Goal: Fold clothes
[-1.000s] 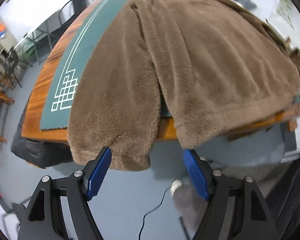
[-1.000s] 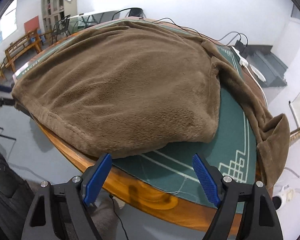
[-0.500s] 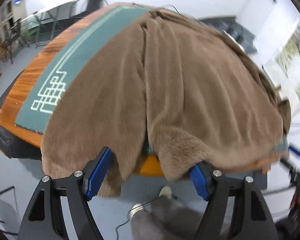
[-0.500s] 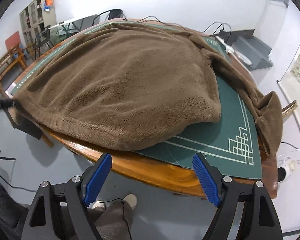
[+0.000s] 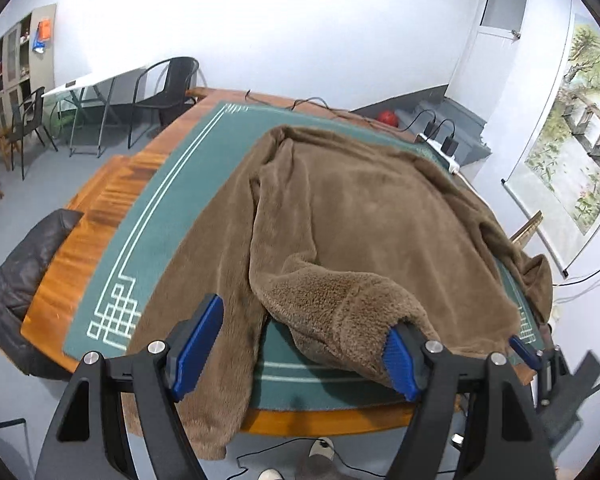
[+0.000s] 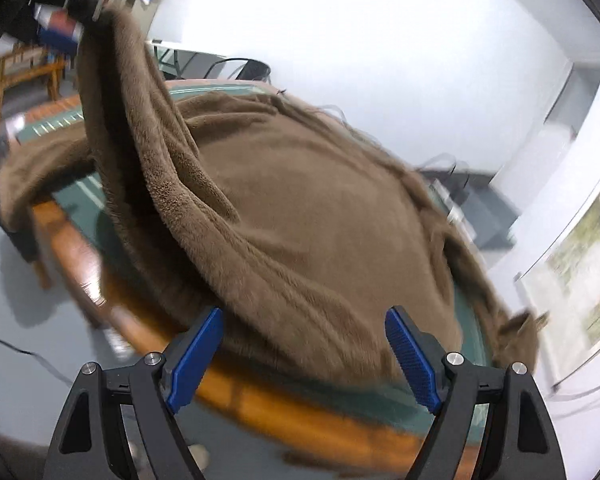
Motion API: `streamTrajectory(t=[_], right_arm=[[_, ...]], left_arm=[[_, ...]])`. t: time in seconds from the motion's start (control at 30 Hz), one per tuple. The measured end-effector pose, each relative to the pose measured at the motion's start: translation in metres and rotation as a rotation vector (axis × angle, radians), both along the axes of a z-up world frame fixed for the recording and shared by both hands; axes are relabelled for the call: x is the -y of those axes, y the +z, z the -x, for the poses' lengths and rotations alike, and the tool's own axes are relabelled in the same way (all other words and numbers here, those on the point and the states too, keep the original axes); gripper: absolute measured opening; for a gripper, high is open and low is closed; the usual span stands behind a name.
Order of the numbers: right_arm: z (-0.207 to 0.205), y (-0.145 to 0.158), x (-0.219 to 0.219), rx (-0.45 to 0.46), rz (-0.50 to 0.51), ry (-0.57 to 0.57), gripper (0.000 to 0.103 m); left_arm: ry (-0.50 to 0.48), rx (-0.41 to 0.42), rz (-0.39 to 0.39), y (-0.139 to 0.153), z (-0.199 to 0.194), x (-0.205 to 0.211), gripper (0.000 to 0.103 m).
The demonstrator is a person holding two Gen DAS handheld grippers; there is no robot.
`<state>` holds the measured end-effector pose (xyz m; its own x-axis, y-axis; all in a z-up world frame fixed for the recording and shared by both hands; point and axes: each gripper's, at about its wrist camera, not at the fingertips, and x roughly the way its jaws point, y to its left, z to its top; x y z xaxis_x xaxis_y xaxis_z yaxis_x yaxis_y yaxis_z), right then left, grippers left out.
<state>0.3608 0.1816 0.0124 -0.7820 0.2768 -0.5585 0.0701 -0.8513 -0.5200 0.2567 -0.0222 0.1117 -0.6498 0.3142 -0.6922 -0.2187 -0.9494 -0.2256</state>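
So the brown fleece garment [image 5: 380,216] is spread over the green mat [image 5: 172,216] on the bench. My left tongs [image 5: 304,344] gape wide, its near hem draped over one pad [image 5: 400,360]. My right tongs [image 6: 304,354] are released too, hem right beyond them at the near edge.

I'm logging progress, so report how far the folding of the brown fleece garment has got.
Done: the brown fleece garment lies spread over the green table mat, with no finished fold visible. In hand: its near hem is lifted, draped over one finger of the left gripper, whose jaws stand wide; the right gripper is open by the hem, gripping nothing. Left: every fold.
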Motion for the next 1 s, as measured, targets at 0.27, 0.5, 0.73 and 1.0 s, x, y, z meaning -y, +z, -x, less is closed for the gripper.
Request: streamTrajectory(t=[0.27,0.5,0.73,1.0], right_arm=[[0.028,0.004,-0.076,-0.079,-0.205,-0.328,0.085],[0.022,0.030,-0.154,-0.053,-0.074,-0.486,0.102],[-0.013,0.115,-0.194,-0.197,0.280,-0.513,0.102],[-0.014,0.107,-0.195,-0.132,0.183,-0.540,0.102]], left_arm=[[0.081,0.014,-0.016,-0.003,0.004,0.014,0.079],[0.044,0.006,-0.027,-0.001,-0.008,0.003,0.078],[0.068,-0.007,-0.061,0.026,-0.017,0.031,0.078],[0.008,0.035,0.021,0.008,-0.030,0.023,0.080]])
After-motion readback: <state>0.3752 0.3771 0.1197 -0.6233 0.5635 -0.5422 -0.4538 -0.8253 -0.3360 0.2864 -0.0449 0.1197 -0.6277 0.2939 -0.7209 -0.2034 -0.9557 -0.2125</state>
